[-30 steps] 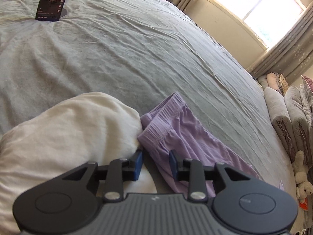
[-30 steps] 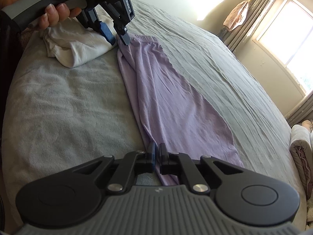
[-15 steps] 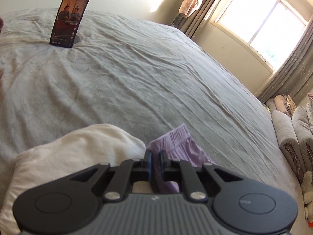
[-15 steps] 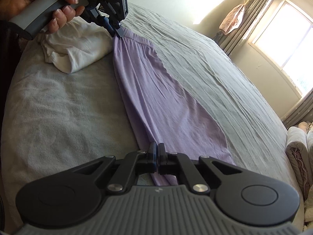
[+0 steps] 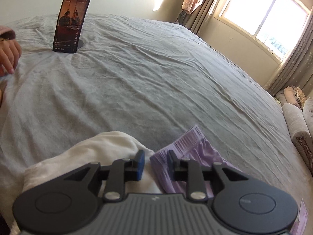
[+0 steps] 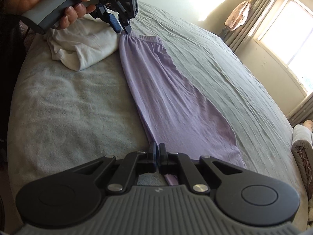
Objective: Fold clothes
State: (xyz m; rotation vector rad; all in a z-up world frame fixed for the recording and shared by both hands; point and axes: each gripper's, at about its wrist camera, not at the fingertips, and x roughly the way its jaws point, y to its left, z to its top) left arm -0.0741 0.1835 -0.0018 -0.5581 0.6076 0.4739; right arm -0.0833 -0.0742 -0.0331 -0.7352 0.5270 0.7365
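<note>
Across the grey bed (image 6: 68, 117), lilac trousers (image 6: 172, 90) are laid out lengthwise, the waistband just beside a crumpled white garment (image 6: 86, 45). At the waistband the left gripper (image 5: 154, 161) is seen with jaws opening, pads apart, the elastic edge between them but not pressed. At the cuff end the right gripper (image 6: 157, 153) is seen opening too, only a narrow gap showing; whether fabric is pinched cannot be told. A phone (image 5: 70, 24) is propped upright farther back.
</note>
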